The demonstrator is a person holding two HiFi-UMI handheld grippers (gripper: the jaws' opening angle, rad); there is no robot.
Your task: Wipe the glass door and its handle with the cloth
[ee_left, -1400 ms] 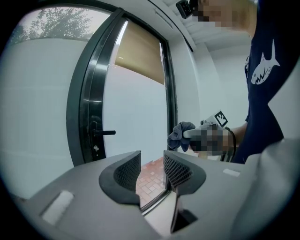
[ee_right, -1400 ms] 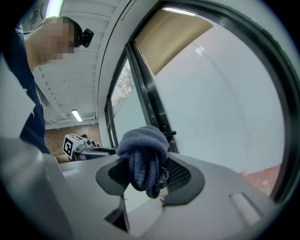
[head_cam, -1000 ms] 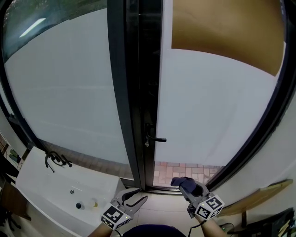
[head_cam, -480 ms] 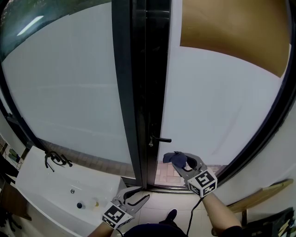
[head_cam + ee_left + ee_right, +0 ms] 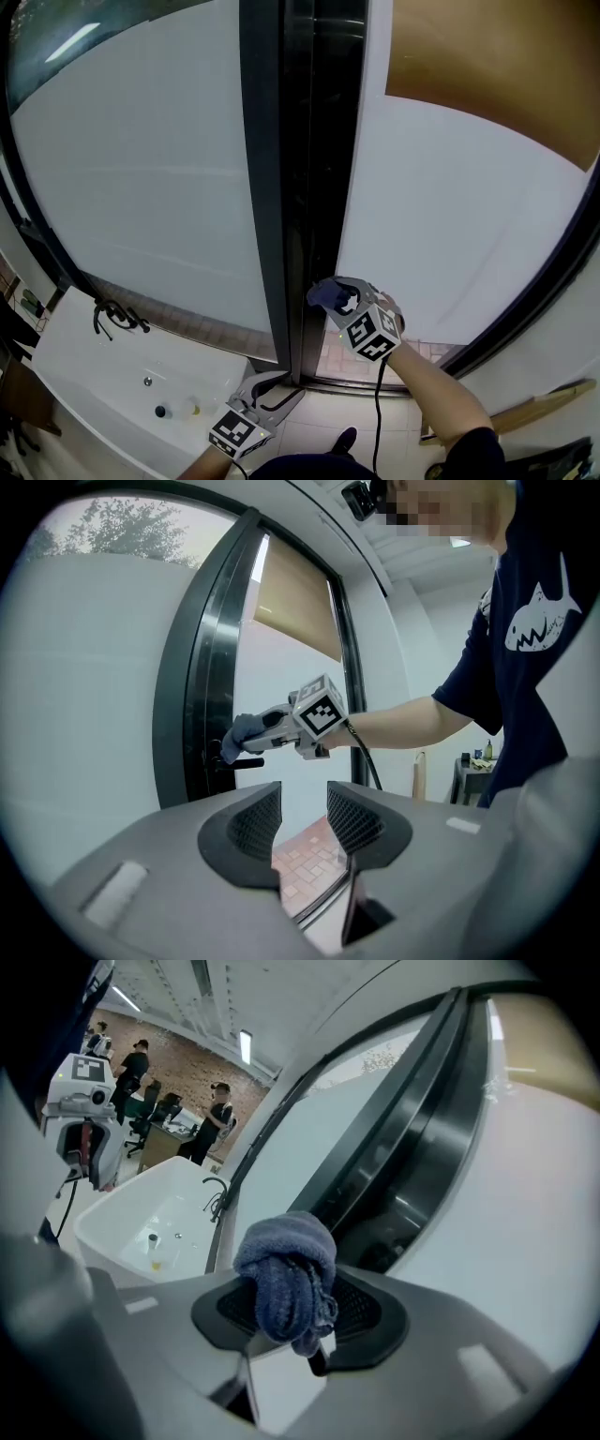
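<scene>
The frosted glass door (image 5: 441,216) hangs in a black frame (image 5: 314,141). My right gripper (image 5: 330,298) is shut on a bunched blue cloth (image 5: 327,292), and the cloth is pressed at the door's handle, which it hides in the head view. In the left gripper view the black lever handle (image 5: 247,761) pokes out just under the cloth (image 5: 241,731). The cloth (image 5: 286,1274) fills the right gripper (image 5: 291,1307) between its pads. My left gripper (image 5: 279,394) hangs low by the threshold, open with nothing in it (image 5: 305,819).
A white sink (image 5: 84,394) with a black faucet (image 5: 114,321) stands at the lower left under a fixed frosted pane (image 5: 141,159). A wooden board (image 5: 553,394) leans at the right. Brick paving (image 5: 339,361) shows below the door. People (image 5: 217,1115) stand far behind.
My right gripper has carried the cloth up and leftward from near the floor to the door handle. The left gripper has stayed low and open.
</scene>
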